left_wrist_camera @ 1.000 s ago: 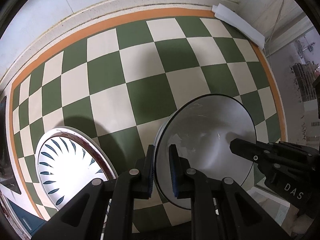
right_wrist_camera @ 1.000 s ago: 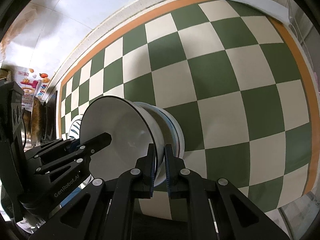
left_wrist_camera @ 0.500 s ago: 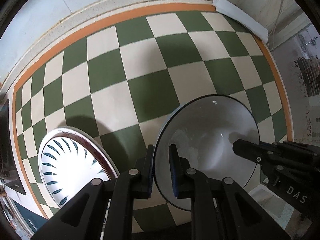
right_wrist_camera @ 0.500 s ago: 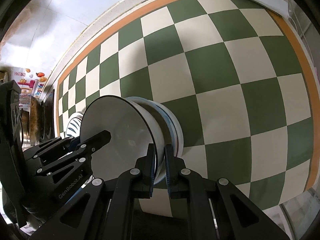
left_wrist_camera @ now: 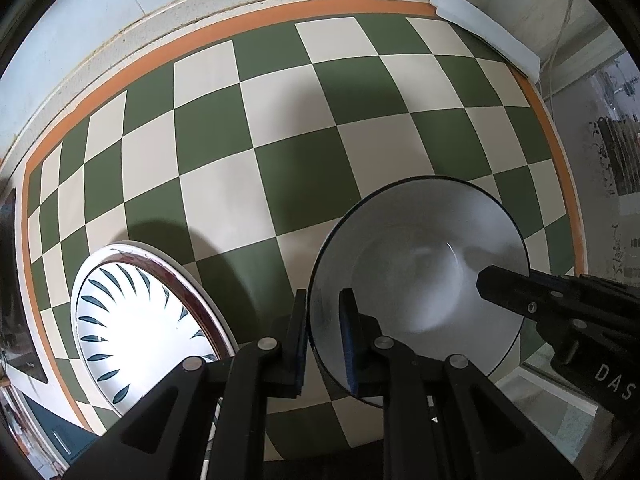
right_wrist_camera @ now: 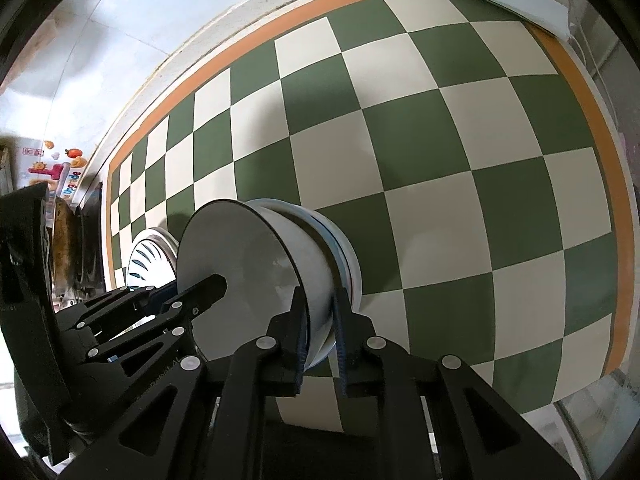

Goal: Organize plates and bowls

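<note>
Slightly wider than before, right fingers (right_wrist_camera: 294, 332) are opening around white bowl (right_wrist_camera: 248, 272) rim; left fingers (left_wrist_camera: 294, 332) clamp it.

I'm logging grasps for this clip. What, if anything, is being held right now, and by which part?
The white bowl is held by its rim, on opposite sides: the left gripper clamps one edge; the right gripper straddles the other, its jaws opening.

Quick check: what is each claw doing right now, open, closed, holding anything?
Left claw: closed on the white bowl's rim.
Right claw: jaws opening, bowl wall between them, pads barely touching.
</note>
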### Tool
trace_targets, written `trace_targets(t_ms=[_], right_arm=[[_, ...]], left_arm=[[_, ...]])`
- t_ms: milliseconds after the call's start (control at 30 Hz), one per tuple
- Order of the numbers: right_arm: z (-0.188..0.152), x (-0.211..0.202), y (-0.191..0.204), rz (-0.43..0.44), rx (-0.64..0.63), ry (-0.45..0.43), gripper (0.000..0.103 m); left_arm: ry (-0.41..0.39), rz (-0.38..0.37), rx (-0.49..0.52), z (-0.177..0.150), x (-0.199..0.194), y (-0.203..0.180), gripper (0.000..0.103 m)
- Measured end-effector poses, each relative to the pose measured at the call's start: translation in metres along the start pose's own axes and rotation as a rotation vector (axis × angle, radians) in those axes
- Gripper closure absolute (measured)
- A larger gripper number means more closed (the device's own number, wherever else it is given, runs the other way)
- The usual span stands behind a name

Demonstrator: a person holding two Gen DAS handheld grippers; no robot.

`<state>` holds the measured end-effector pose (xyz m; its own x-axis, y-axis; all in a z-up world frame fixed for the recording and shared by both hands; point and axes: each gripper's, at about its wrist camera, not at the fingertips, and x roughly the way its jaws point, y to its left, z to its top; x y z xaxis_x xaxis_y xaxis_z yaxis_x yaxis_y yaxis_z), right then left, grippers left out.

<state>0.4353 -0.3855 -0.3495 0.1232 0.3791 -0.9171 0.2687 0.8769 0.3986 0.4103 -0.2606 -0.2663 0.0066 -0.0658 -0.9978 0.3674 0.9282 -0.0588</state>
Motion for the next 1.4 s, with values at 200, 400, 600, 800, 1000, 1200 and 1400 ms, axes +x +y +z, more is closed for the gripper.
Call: trace_targets(t_ms=[200, 400, 600, 800, 1000, 1200, 1400], right_arm=[[-0.002, -0.006, -0.002, 0.003, 0.012, -0.006, 0.085], [-0.014, -0.030, 0.007, -0.038, -0.015, -0.045, 0.080], [-0.038, -0.078, 0.024, -0.071, -0.048, -0.145, 0.065], [-0.064, -0.123, 0.047, -0.094, -0.089, -0.229, 0.049], [-0.087, -0.150, 0.067, -0.119, -0.126, -0.281, 0.035], [-0.106, -0.170, 0.076, -0.107, -0.137, -0.321, 0.021], [-0.116, -0.181, 0.077, -0.110, -0.125, -0.334, 0.012]], left_arm=[[-0.012, -0.017, -0.009, -0.004, -0.013, 0.001, 0.090], [-0.066, -0.030, -0.008, -0.013, -0.047, 0.004, 0.088], [-0.156, -0.054, 0.003, -0.027, -0.096, 0.009, 0.081], [-0.227, -0.066, 0.020, -0.044, -0.134, 0.012, 0.074], [-0.295, -0.070, 0.028, -0.060, -0.163, 0.015, 0.026], [-0.327, -0.068, 0.024, -0.069, -0.180, 0.020, 0.016], [-0.326, -0.076, 0.022, -0.079, -0.189, 0.021, 0.015]])
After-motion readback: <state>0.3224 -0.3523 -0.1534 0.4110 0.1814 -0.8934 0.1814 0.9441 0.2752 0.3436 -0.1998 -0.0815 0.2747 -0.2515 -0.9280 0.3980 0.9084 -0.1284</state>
